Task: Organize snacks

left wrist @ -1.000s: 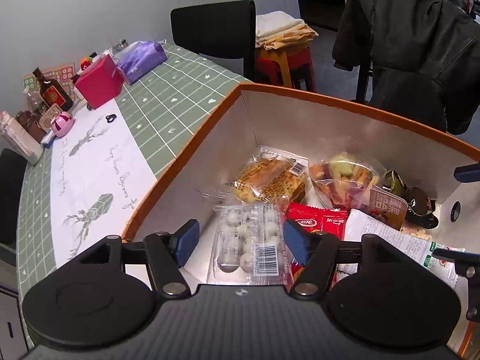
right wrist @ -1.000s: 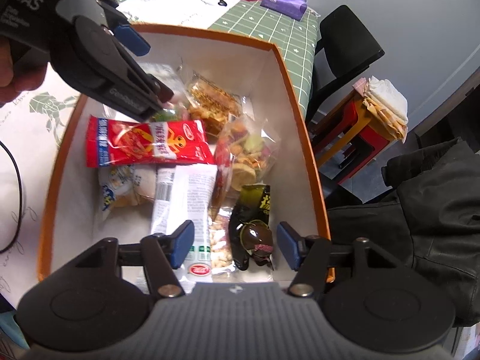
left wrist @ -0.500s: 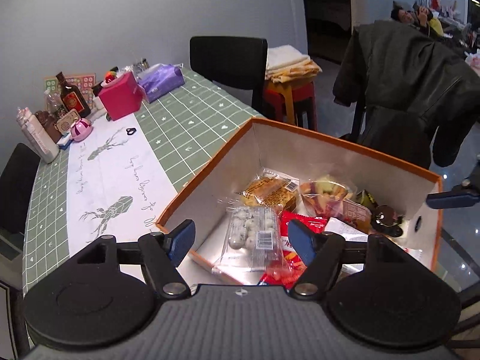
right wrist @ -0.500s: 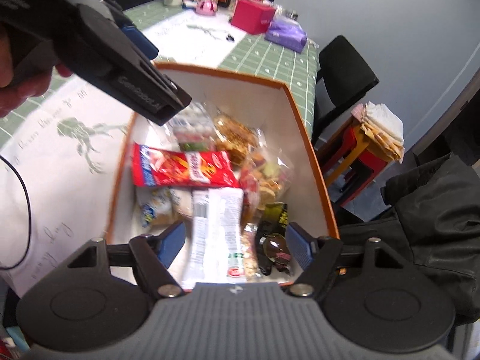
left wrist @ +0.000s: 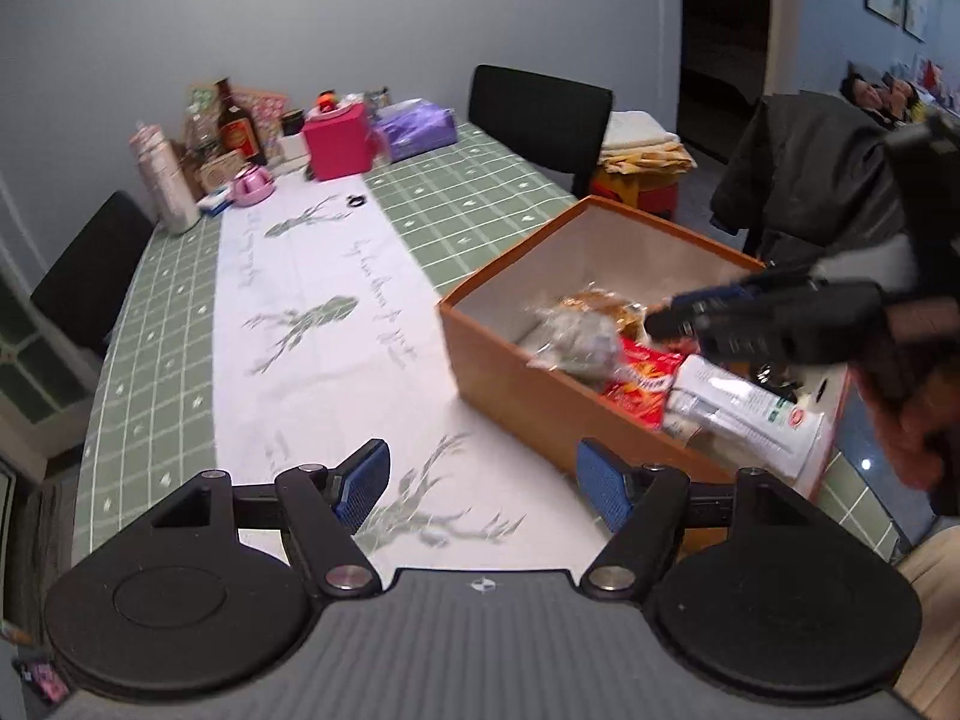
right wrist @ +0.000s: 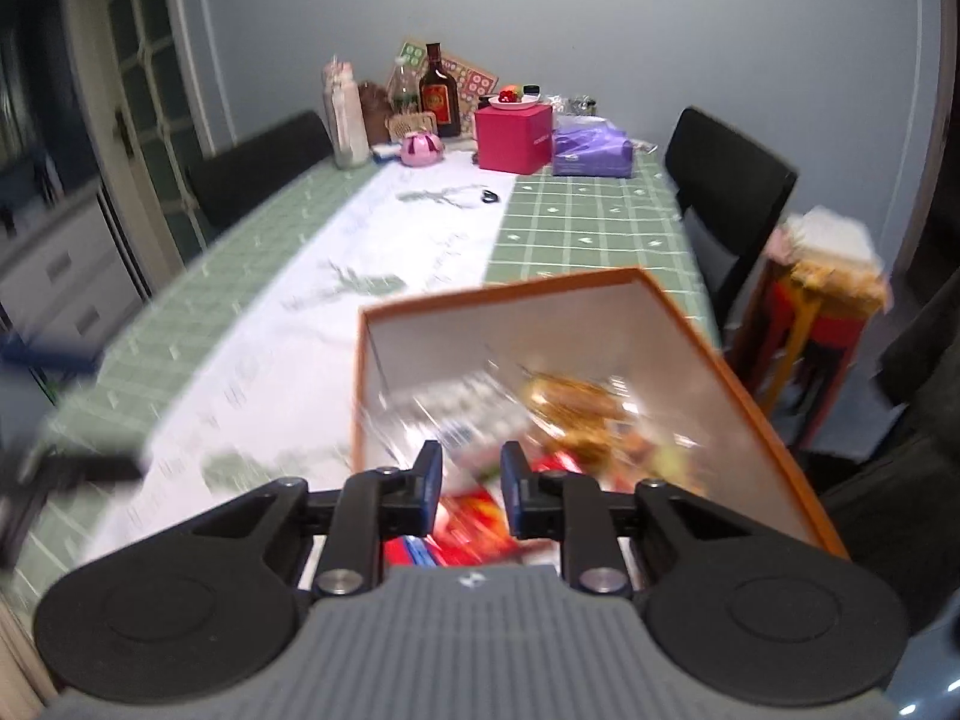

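Surface (left wrist: 156, 324) under green checked cloth, white runner (left wrist: 312, 324) down its middle. Orange box (left wrist: 510, 360) near end; pink box (left wrist: 336, 147), bottles (left wrist: 231, 123) far end.

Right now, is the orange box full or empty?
Partly full: the orange box is open-topped, with a red packet, a white packet and other snack bags inside.

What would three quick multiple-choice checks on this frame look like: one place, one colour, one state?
1. The red packet lies: A in the box; B on the runner; C on a chair.
2. The box's outer wall is: A blue; B orange; C green.
3. The left gripper is: A shut on a packet; B shut, empty; C open, empty.

A: it sits inside the walls.
B: the near side shows orange.
C: its jaws, just opened wider, stand apart with nothing between them.
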`<state>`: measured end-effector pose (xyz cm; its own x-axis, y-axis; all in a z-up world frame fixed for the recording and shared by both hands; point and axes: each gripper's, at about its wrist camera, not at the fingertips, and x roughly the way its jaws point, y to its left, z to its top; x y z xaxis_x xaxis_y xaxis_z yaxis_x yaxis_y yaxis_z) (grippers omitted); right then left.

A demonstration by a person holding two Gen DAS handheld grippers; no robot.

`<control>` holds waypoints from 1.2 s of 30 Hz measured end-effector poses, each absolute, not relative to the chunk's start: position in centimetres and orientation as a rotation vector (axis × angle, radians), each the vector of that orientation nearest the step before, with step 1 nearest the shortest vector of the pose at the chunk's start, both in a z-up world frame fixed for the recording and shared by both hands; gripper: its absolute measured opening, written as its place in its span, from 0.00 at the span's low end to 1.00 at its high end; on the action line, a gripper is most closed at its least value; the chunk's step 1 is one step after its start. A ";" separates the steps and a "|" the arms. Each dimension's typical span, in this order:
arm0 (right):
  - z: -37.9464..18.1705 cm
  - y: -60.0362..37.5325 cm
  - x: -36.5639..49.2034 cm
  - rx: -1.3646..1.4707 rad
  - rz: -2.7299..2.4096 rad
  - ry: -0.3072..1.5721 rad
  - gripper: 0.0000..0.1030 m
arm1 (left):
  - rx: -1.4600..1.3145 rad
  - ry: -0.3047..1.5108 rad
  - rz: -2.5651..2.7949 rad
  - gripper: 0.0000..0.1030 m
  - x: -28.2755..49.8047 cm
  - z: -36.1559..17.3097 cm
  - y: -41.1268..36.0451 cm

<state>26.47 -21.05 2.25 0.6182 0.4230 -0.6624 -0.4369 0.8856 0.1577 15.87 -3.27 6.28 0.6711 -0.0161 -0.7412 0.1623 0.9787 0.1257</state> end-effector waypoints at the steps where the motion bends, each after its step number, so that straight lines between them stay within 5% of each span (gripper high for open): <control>1: 1.9 -20.4 27.0 -0.026 0.489 0.759 0.17 | 0.184 0.831 -0.087 0.81 15.5 6.0 -2.7; 11: -2.3 -18.9 28.9 -0.015 0.458 0.892 0.16 | 0.034 0.794 -0.036 0.81 12.2 3.1 0.3; 20: 1.4 -20.6 22.5 -0.038 0.444 0.757 0.22 | 0.022 0.605 -0.031 0.82 8.4 3.3 -0.1; 28: 3.1 -20.5 13.0 -0.043 0.430 0.614 0.40 | 0.043 0.466 -0.017 0.85 5.2 3.8 -0.3; 33: 4.1 -19.7 7.5 -0.054 0.385 0.496 0.69 | 0.078 0.401 -0.011 0.87 3.4 3.7 -0.6; 36: 4.0 -19.1 4.9 -0.077 0.336 0.439 0.78 | 0.068 0.384 -0.010 0.87 2.6 3.6 -0.4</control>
